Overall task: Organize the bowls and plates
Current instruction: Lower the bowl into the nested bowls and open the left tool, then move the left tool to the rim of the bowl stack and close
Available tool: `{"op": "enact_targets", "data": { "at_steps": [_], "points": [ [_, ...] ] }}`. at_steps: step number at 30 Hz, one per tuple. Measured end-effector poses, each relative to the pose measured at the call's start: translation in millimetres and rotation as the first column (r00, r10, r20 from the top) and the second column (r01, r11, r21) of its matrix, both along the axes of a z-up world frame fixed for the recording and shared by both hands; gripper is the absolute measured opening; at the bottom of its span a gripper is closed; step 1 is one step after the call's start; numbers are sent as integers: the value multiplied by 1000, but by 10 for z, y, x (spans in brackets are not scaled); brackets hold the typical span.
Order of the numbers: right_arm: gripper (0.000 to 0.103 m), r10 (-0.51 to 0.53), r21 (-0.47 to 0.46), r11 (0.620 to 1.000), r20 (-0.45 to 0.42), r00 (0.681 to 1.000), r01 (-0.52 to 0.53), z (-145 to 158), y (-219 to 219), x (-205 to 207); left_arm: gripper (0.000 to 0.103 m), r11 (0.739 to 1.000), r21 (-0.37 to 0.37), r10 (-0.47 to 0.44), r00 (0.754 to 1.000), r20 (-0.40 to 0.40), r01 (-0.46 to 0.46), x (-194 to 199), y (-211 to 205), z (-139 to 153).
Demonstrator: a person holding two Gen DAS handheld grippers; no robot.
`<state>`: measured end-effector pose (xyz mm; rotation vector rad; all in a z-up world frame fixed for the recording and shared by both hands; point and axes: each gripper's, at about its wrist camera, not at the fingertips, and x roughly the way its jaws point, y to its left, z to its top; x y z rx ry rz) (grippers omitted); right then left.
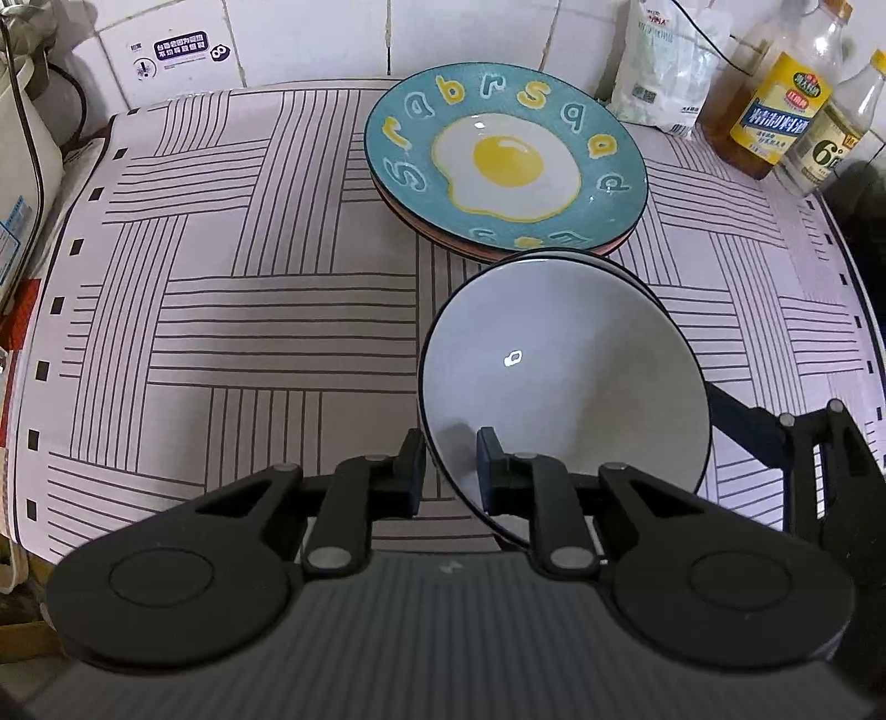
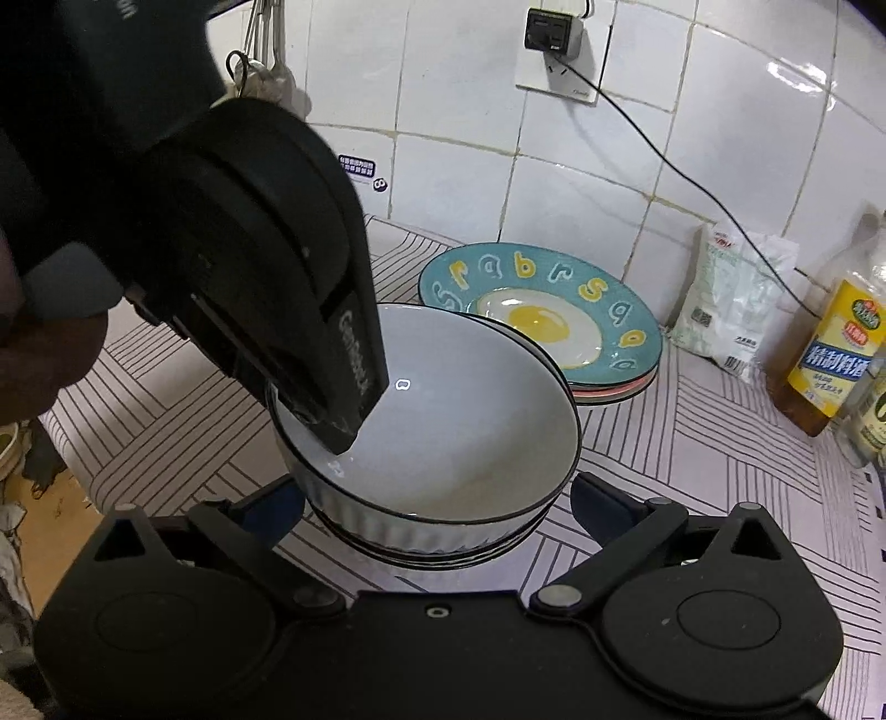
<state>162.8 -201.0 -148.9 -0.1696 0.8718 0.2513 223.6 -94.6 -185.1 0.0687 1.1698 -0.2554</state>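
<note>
A white bowl (image 1: 570,382) with a dark rim and ribbed outside sits on top of other stacked bowls (image 2: 437,545) on the striped mat. My left gripper (image 1: 451,465) is shut on the bowl's near rim, one finger inside and one outside; it reaches into the bowl from the left in the right wrist view (image 2: 332,410). My right gripper (image 2: 437,498) is open, its fingers on either side of the bowl stack. Behind stands a stack of plates topped by a teal fried-egg plate (image 1: 506,158), also in the right wrist view (image 2: 545,315).
The striped mat (image 1: 221,310) covers the counter. A white bag (image 1: 667,66) and oil and vinegar bottles (image 1: 786,94) stand at the back right by the tiled wall. A white appliance (image 1: 22,166) is at the left. A cable hangs from a wall socket (image 2: 554,33).
</note>
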Motion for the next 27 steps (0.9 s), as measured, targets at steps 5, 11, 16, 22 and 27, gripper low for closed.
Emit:
{"op": "enact_targets", "data": {
  "at_steps": [5, 11, 16, 22, 27],
  "points": [
    [103, -2, -6, 1000, 8, 1000, 2, 27, -17, -32, 30, 1000, -3, -7, 1000, 0, 7, -47, 10, 93],
    [103, -6, 44, 999, 20, 1000, 5, 114, -46, -156, 45, 999, -28, -39, 998, 39, 40, -194, 22, 287],
    [103, -3, 106, 994, 31, 1000, 0, 160, -109, -294, 47, 999, -36, -35, 998, 47, 37, -281, 86, 332],
    [103, -36, 158, 987, 41, 999, 29, 222, -199, -473, 50, 997, -75, -19, 995, 96, 26, -420, 294, 385],
    [103, -84, 218, 973, 43, 996, 73, 208, -350, -579, 50, 989, -145, 14, 993, 118, 4, -498, 498, 421]
  ]
}}
